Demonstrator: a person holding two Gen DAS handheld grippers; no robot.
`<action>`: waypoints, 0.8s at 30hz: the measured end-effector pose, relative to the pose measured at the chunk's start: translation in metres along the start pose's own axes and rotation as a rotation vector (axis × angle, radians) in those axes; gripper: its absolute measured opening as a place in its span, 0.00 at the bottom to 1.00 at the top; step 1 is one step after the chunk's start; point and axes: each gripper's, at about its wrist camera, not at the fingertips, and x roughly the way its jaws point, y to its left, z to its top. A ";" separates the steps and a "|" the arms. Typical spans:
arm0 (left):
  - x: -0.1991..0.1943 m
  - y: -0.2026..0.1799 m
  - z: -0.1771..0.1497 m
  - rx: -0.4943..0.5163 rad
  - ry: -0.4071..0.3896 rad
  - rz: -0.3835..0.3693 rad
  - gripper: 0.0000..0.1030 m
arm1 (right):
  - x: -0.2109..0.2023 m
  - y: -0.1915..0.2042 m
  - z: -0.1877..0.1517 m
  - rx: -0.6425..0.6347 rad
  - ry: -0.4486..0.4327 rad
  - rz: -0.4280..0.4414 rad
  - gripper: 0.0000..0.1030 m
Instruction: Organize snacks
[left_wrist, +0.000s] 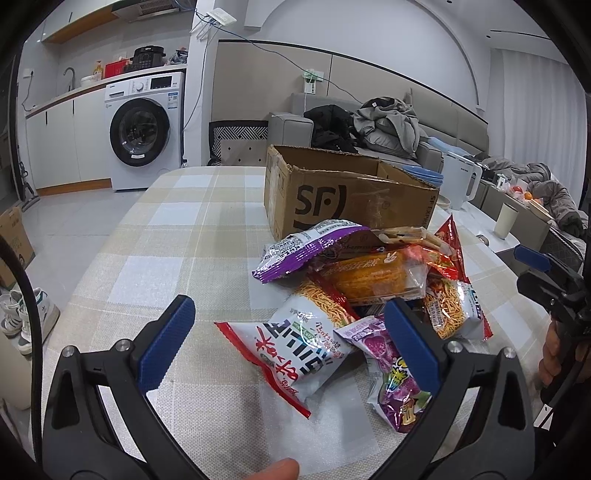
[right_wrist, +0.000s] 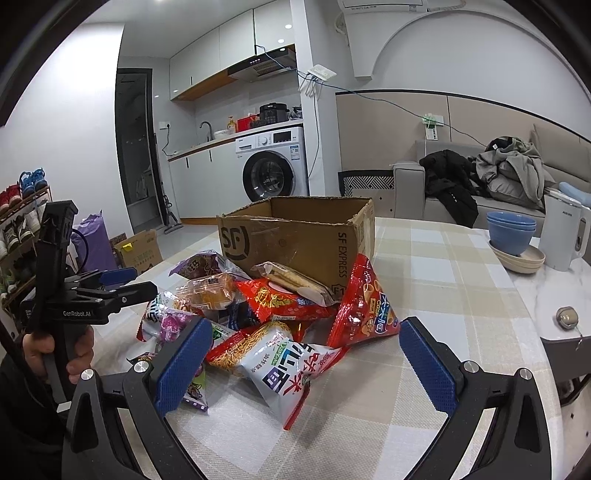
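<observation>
Snack pile (left_wrist: 369, 295) mid-table on checked tablecloth (left_wrist: 177, 236), touching open cardboard box (left_wrist: 347, 195) toward far edge, left gripper (left_wrist: 295, 347) jaws spread, empty, over white noodle packet (left_wrist: 295, 347), right gripper (right_wrist: 301, 363) likewise spread, empty.

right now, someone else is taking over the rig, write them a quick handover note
Left tool: open, empty, hovering over the near edge of the snack pile.
Right tool: open, empty, above the white-and-red noodle packet.
Snacks are heaped on the checked tablecloth in front of the open brown cardboard box.
Done: nothing visibly packed; the box interior is hidden.
Left: move every packet into the box.
</observation>
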 end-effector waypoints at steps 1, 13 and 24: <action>0.002 0.004 0.000 -0.003 0.000 0.002 0.99 | 0.000 0.000 0.000 0.001 0.001 -0.001 1.00; 0.003 0.006 0.000 -0.004 0.004 0.001 0.99 | -0.001 -0.002 0.001 0.006 -0.003 -0.005 1.00; 0.003 0.005 0.000 -0.004 0.003 0.004 0.99 | -0.001 -0.003 0.001 0.006 -0.003 -0.004 1.00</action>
